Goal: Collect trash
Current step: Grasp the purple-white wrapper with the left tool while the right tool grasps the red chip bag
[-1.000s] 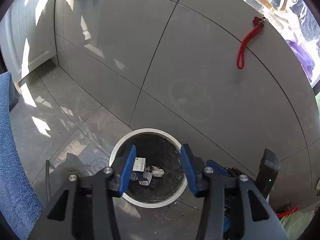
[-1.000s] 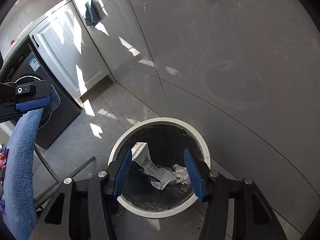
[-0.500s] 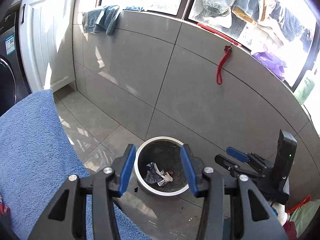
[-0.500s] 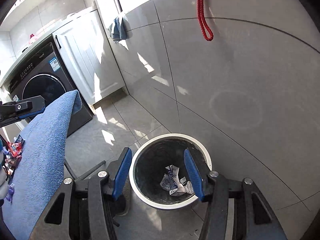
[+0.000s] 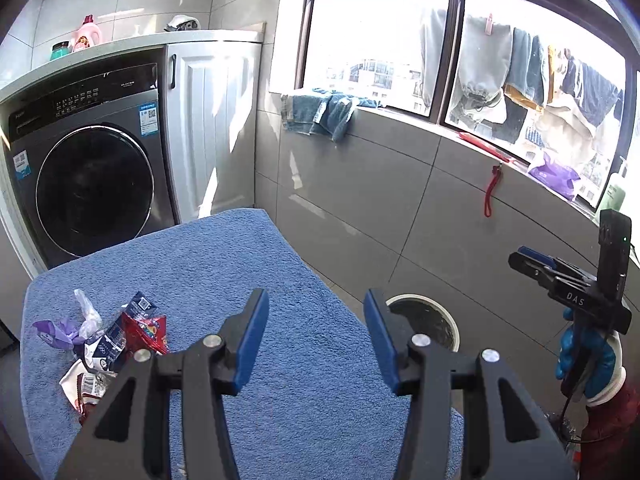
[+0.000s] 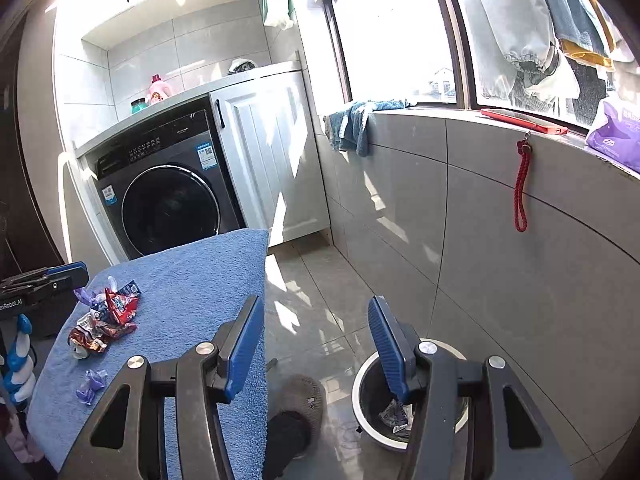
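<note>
A pile of crumpled wrappers (image 5: pixel 116 340) lies on a blue towel-covered surface (image 5: pixel 304 272), to the left of and below my left gripper (image 5: pixel 315 316). The left jaws are opening, with nothing between them. In the right wrist view the same wrappers (image 6: pixel 106 318) lie at the far left of the towel (image 6: pixel 192 280). My right gripper (image 6: pixel 316 328) hangs open and empty over the towel's right edge and the floor. The white-rimmed bin (image 6: pixel 357 390) stands on the floor by the wall with crumpled trash (image 6: pixel 394 416) inside. The left wrist view shows the bin (image 5: pixel 450 322) past the towel's edge.
A dark washing machine (image 5: pixel 92 188) and a white cabinet (image 5: pixel 216 128) stand behind the towel. A grey tiled wall with a hanging red cord (image 6: pixel 520 192) runs behind the bin. A blue-gloved hand (image 5: pixel 588 360) holds the right gripper. A foot in a slipper (image 6: pixel 298 408) is beside the bin.
Both grippers have risen from just above the bin and tilted up. The towel with the wrappers, the washing machine and the window have come into view. The left jaws stand slightly wider.
</note>
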`<state>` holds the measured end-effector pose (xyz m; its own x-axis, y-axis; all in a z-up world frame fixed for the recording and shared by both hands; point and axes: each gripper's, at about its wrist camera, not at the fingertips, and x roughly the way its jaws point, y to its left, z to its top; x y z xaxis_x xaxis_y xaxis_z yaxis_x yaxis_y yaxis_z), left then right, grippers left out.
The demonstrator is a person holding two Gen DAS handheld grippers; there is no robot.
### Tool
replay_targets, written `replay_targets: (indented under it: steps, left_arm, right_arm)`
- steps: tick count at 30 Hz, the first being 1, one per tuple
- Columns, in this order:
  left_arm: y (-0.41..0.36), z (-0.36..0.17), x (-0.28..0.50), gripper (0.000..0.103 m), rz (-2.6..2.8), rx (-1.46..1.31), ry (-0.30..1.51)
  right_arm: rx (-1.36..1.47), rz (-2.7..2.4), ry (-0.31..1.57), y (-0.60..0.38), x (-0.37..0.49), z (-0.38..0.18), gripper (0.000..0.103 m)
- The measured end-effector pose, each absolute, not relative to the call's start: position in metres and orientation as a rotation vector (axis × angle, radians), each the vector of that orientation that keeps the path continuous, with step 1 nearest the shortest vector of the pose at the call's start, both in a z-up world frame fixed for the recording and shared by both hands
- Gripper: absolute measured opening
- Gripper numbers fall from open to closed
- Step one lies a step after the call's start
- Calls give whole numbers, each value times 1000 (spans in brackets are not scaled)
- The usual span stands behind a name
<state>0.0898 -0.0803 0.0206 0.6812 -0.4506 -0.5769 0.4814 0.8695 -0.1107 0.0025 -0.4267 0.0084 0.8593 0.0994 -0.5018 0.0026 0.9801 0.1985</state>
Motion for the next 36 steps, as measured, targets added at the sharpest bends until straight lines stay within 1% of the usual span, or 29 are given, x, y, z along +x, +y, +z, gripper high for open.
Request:
replay_targets:
  steps: [5,11,17,23,28,31,33,35,36]
  left_arm:
    - [-4,26,74,51,-374,52,582]
    - [62,-2,59,51,-291,36,633]
    - [63,-54,47,51,-381,40,748]
    - [49,-108,59,51,-457,9,875]
    - [43,-135,69,50,-476,-10,931]
    - [41,-143,72,44,-490,-20,950]
    - [41,-148,73,35,-499,-20,959]
    - [42,-152,76,29,-503,-18,966]
    - [43,-152,75,28,-503,-22,963]
  right_arm:
    - [171,98,520,-399,-3,27,54]
    - [130,163,543,-358,1,32,55]
    - [106,261,576,-317,25,31,55]
    - [55,377,641,-261,54,20,55]
    - [1,473,701,-215,80,2,55]
    - [-9,519,733,-193,95,-10,55]
    - [-18,544,756,-180,105,-18,55]
    - [-28,567,776,-169,113,-25,55]
    - [-31,578,786,-164,117,-29,55]
